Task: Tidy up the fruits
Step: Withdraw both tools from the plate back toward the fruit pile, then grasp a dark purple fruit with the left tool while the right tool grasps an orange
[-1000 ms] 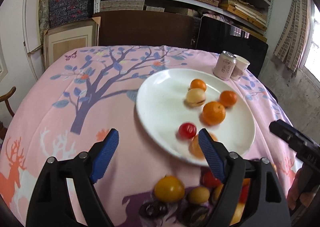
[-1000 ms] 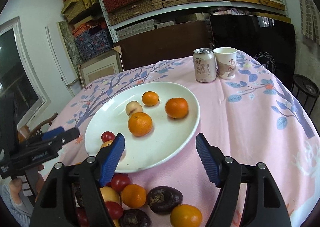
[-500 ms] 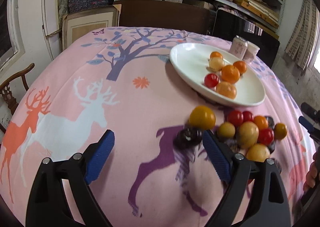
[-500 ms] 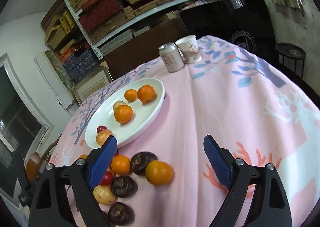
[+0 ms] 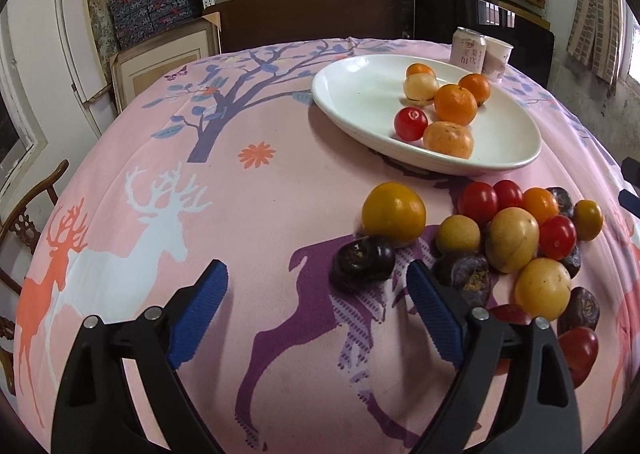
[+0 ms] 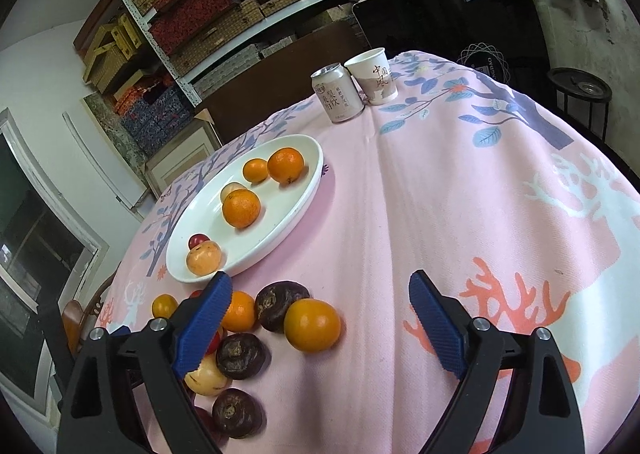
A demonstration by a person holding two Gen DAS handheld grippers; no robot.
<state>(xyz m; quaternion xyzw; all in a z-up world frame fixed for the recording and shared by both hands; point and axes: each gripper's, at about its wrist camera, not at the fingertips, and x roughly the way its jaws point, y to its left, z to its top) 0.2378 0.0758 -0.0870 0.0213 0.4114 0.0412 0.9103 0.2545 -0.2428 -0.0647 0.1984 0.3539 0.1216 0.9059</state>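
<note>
A white plate holds several oranges, a pale fruit and a red tomato; it also shows in the right wrist view. A pile of loose fruit lies on the pink tablecloth in front of it: a yellow-orange fruit, a dark purple fruit, red tomatoes and yellow ones. My left gripper is open and empty, just left of the dark purple fruit. My right gripper is open and empty, with an orange fruit between its jaws, untouched.
A drink can and a paper cup stand behind the plate. Shelves of boxes and a dark chair back lie beyond the table. A wooden chair stands at the left table edge.
Both grippers have pulled back from the plate and lowered toward the loose fruit pile, which now sits close in front of them. Both stay open.
</note>
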